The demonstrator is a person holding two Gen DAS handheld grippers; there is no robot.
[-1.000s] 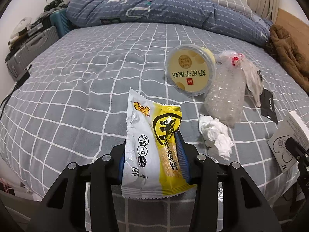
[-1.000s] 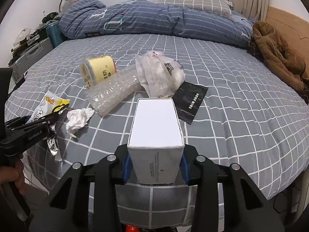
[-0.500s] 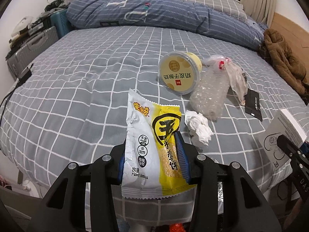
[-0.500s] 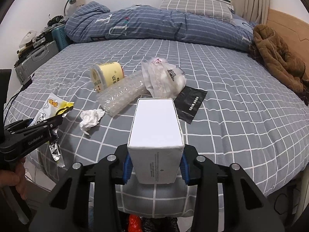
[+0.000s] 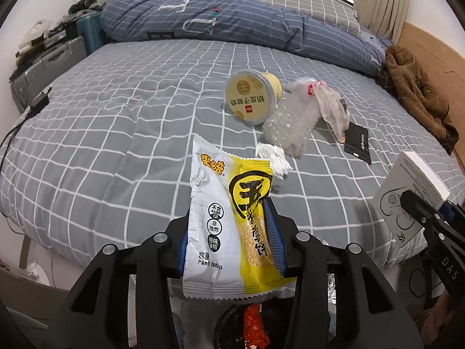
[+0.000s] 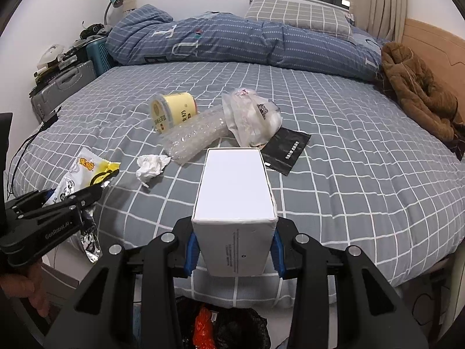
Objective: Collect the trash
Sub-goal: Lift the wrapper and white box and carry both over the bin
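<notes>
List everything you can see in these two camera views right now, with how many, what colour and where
Snack packet: one, white and yellow, in the left gripper's jaws.
Cardboard box: one, white, in the right gripper's jaws.
Lidded tub: one, yellow, on its side on the bed.
Bubble-wrap roll: one, clear, beside the tub.
Plastic bag: one, whitish, at the roll's far end.
Flat pouch: one, black, right of the bag.
Crumpled tissue: one, white, near the bed's front edge.
Bed: one, grey checked sheet.
Duvet: one, blue, at the bed's far end.
Jacket: one, brown, right edge.
Left gripper: black, shut.
Right gripper: black, shut.
</notes>
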